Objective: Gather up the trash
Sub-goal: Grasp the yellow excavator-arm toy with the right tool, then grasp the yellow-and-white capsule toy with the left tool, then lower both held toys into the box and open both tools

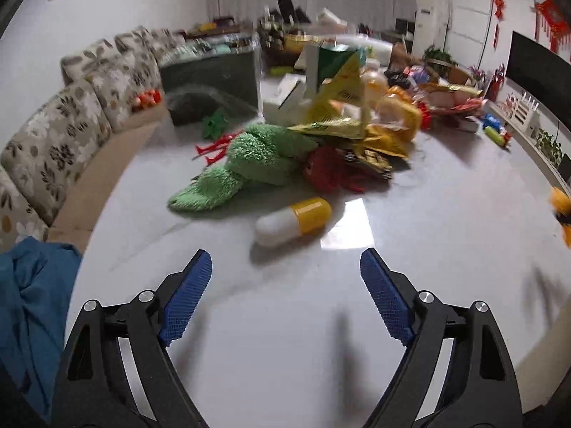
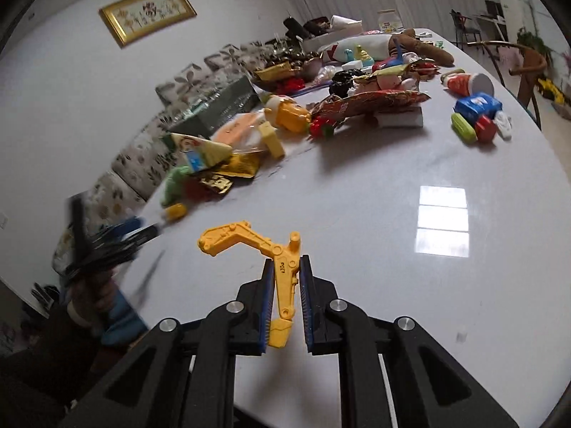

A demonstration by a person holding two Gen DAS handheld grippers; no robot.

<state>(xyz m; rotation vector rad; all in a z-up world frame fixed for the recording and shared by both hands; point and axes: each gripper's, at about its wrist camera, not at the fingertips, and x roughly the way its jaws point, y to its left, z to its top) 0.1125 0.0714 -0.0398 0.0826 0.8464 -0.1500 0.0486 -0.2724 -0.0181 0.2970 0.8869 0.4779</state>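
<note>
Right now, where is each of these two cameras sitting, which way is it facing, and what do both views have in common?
Left wrist: sits on the left gripper, looking forward and down over the white table at a yellow-and-white capsule and a green plush toy; its open blue-padded fingers show.
Right wrist: sits on the right gripper, looking down the table toward the clutter; its fingers, closed on a yellow toy excavator arm, show, with the blurred left gripper at left.
Shared: the table, capsule, plush toy and floral sofa.

Living room: floral sofa (image 1: pixel 71 125), framed picture (image 2: pixel 147 12)
</note>
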